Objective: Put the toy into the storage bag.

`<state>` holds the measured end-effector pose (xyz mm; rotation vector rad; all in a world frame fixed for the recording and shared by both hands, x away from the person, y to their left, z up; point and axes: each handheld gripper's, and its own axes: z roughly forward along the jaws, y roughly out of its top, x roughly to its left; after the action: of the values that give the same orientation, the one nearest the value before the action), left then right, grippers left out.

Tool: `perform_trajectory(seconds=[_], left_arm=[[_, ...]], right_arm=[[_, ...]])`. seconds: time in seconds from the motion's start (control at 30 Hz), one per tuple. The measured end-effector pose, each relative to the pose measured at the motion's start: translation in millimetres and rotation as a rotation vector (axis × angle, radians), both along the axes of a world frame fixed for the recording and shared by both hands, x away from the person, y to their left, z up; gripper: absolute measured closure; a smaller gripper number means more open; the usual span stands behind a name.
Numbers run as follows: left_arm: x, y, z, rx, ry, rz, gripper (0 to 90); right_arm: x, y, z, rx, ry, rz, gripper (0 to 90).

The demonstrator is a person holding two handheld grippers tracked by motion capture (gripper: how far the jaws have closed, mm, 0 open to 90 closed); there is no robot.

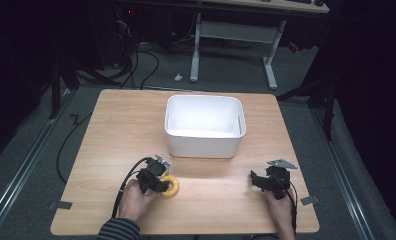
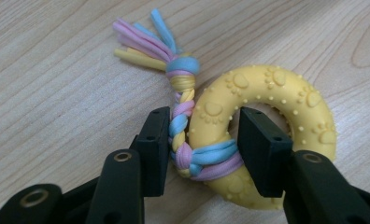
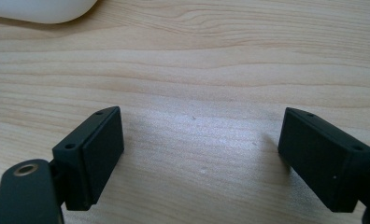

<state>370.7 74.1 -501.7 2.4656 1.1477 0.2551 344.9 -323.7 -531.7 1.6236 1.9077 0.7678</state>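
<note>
A yellow rubber ring toy [image 2: 267, 88] with paw prints lies on the wooden table [image 1: 121, 130], and a braided pink, blue and yellow rope [image 2: 181, 100] is tied around it. My left gripper [image 2: 204, 140] is shut on the ring at the rope knot: one pad sits against the braid outside, the other inside the ring's hole. From the high view the ring [image 1: 173, 186] lies near the front left, with the left gripper [image 1: 160, 183] on it. My right gripper [image 1: 258, 181] rests at the front right, and its jaws [image 3: 202, 158] stand open over bare wood.
A white plastic bin [image 1: 201, 145] sits in the middle of the table, beyond both grippers; its corner [image 3: 38, 9] shows at the upper left of the right gripper view. Cables trail off the left gripper toward the table's left edge. Desk legs stand on the floor behind.
</note>
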Motion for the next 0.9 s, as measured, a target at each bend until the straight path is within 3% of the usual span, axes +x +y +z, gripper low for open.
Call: perform_trajectory(seconds=[0.4, 0.73, 0.9], left_arm=[[0.0, 5.6, 0.4, -0.035, 0.016, 0.014, 60.1], [0.0, 18.3, 6.6, -0.088, 0.009, 0.057, 60.2], [-1.1, 29.8, 14.5, -0.121, 0.014, 0.105, 60.2]], right_arm=[[-0.1, 0.4, 0.1, 0.003, 0.001, -0.002, 14.2], [-0.2, 0.5, 0.1, 0.003, 0.001, -0.001, 14.2], [-0.2, 0.4, 0.1, 0.002, 0.0, 0.001, 14.2]])
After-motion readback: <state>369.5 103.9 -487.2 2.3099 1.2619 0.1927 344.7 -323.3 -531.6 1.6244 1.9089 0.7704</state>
